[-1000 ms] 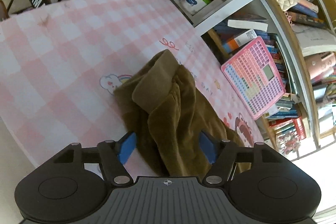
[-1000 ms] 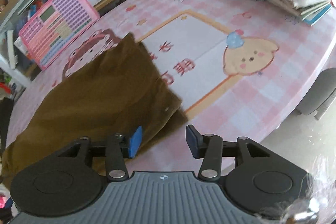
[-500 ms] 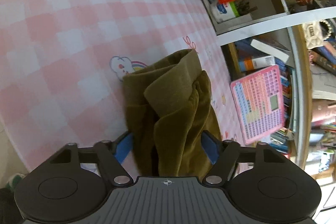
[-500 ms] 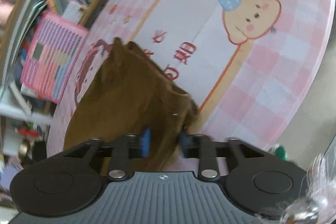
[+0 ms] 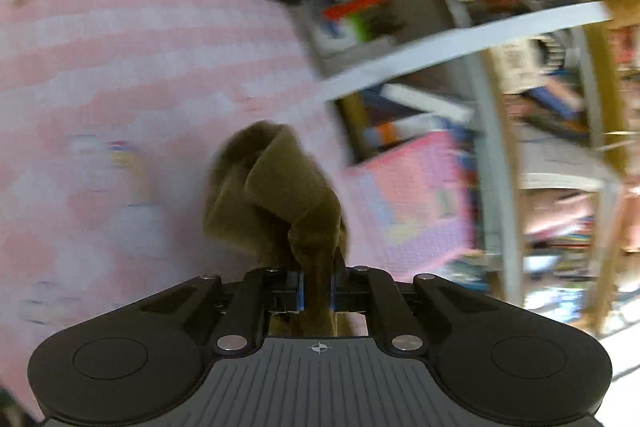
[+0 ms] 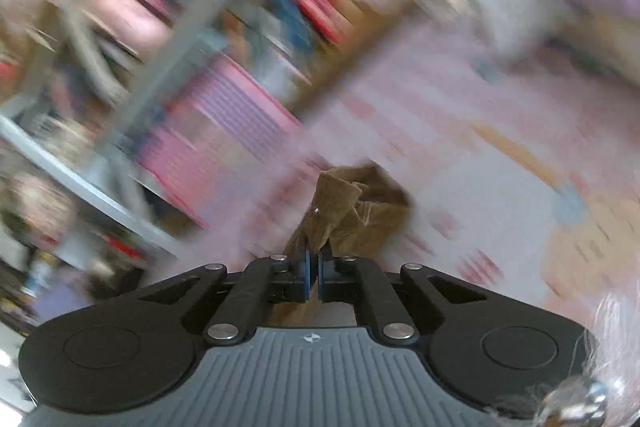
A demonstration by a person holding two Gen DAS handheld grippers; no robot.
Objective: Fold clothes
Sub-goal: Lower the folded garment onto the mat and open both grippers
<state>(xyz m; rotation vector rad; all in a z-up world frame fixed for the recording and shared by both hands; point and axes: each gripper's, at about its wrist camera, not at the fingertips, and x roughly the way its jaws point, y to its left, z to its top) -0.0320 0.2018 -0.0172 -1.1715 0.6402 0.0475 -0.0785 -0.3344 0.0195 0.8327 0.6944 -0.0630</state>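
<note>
A brown fleecy garment (image 5: 280, 195) hangs bunched in front of my left gripper (image 5: 317, 291), which is shut on a thick fold of it above the pink checked table mat (image 5: 120, 75). In the right wrist view my right gripper (image 6: 313, 277) is shut on another edge of the same brown garment (image 6: 352, 211), lifted over the mat (image 6: 500, 167). Both views are blurred by motion.
A pink toy tablet (image 5: 416, 195) leans against the bookshelf (image 5: 520, 147) at the table's far edge; it also shows in the right wrist view (image 6: 224, 131). A tray of pens (image 5: 352, 23) and clutter sit at the back.
Both grippers have closed on the brown garment and lifted it off the mat. The cloth now hangs bunched from the jaws, and both cameras swing fast.
</note>
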